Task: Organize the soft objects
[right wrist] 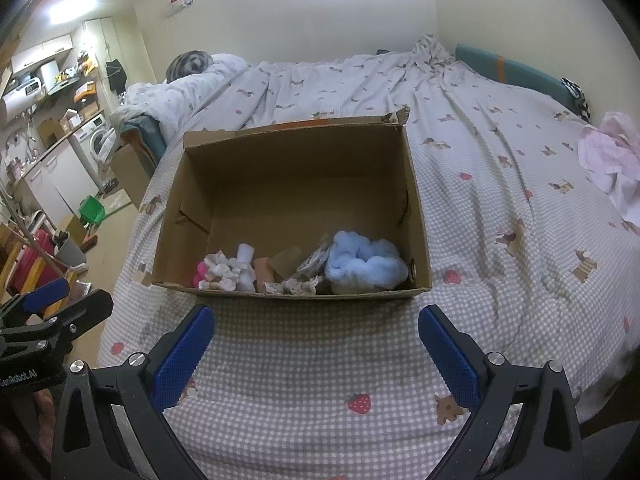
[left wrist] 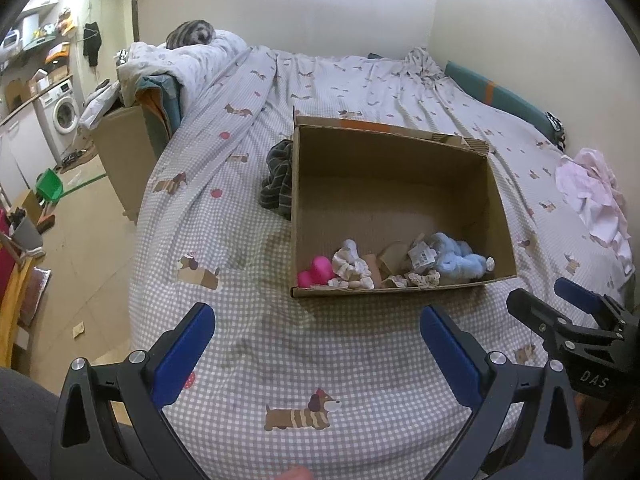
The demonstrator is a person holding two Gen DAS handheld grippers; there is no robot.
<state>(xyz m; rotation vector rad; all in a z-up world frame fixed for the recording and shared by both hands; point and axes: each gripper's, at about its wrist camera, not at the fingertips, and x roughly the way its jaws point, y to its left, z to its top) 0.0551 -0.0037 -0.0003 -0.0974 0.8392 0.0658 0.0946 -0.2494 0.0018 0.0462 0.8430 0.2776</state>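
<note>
Both claws, left [left wrist: 316, 336] and right [right wrist: 316, 336], are hanging spread wide over the bed [left wrist: 248, 320], gripping nothing. The box [right wrist: 418, 216] is sitting just ahead, holding a blue plush [right wrist: 366, 266]. A striped cloth [left wrist: 278, 178] is lying beside it, pink clothes [left wrist: 596, 196] well apart.

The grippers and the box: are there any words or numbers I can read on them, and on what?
"DAS": white letters on the right gripper, seen from the left wrist view.
"...Robot.AI": white letters on the left gripper, seen upside down from the right wrist view; the start is cut off.
Tag on the blue plush in the box: print too small to read.
Wall sticker: too blurred to read.
</note>
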